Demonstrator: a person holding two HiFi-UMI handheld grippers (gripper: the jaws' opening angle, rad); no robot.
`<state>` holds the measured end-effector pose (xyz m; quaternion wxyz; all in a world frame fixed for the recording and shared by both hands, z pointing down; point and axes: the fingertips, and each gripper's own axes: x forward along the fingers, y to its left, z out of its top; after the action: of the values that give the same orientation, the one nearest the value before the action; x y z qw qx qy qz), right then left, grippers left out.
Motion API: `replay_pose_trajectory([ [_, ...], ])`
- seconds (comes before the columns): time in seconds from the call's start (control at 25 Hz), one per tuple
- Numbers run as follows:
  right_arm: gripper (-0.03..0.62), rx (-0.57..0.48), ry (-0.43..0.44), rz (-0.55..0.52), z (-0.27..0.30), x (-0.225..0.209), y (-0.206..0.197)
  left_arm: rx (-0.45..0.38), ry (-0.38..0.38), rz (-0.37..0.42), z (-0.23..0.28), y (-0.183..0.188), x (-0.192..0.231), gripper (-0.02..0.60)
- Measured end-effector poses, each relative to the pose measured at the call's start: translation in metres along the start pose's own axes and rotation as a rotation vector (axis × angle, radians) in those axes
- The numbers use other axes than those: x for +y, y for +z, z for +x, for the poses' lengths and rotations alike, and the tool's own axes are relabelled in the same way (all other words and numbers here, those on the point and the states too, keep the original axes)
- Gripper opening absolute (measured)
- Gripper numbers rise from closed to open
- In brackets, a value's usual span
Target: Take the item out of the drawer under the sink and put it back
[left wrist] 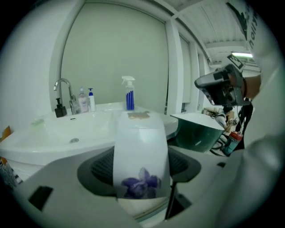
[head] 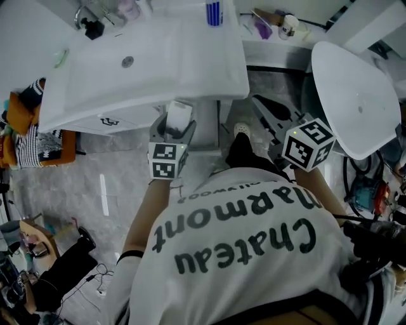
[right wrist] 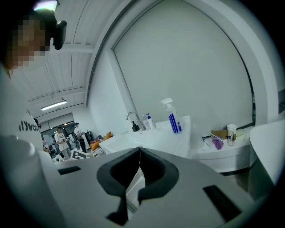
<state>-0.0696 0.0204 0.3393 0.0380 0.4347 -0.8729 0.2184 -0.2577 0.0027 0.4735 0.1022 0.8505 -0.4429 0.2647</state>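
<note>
My left gripper (head: pixel 172 130) is shut on a white soft pack (head: pixel 178 114), held just in front of the white sink (head: pixel 146 63) and above the cabinet front (head: pixel 108 120) below it. In the left gripper view the pack (left wrist: pixel 141 156) stands upright between the jaws of the left gripper (left wrist: pixel 142 180) and shows a purple flower print low down. Over to the right, my right gripper (head: pixel 261 105) hovers above the floor beside the sink. Seen from the right gripper view, the right gripper (right wrist: pixel 140 153) has its jaws closed together with nothing held. I cannot tell whether the drawer is open.
A blue spray bottle (head: pixel 214 11), soap bottles and a faucet (left wrist: pixel 64 89) stand at the sink's back. A large white-topped round basin (head: pixel 358 95) sits to the right. A side ledge holds a cup (head: pixel 288 25). Orange clutter (head: pixel 25 127) lies at left, cables at right.
</note>
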Motion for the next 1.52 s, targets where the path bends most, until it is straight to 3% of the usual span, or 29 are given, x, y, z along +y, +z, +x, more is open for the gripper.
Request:
replay_pose_trajectory([
  [0.56,0.012,-0.063,-0.041,-0.005,-0.016,0.009,0.027,-0.28,-0.035,-0.14,-0.026,0.099,0.011,0.331],
  [0.76,0.012,-0.078,-0.03,-0.095,-0.019,0.002,0.047,-0.331,-0.036,-0.152,-0.025,0.13,0.003,0.331],
  [0.96,0.012,-0.052,-0.008,-0.15,-0.013,-0.027,0.062,-0.382,-0.004,-0.172,-0.014,0.166,0.002,0.331],
  [1.52,0.012,-0.038,0.11,-0.055,0.013,-0.141,0.112,-0.442,0.156,-0.232,0.03,0.23,0.0,0.331],
])
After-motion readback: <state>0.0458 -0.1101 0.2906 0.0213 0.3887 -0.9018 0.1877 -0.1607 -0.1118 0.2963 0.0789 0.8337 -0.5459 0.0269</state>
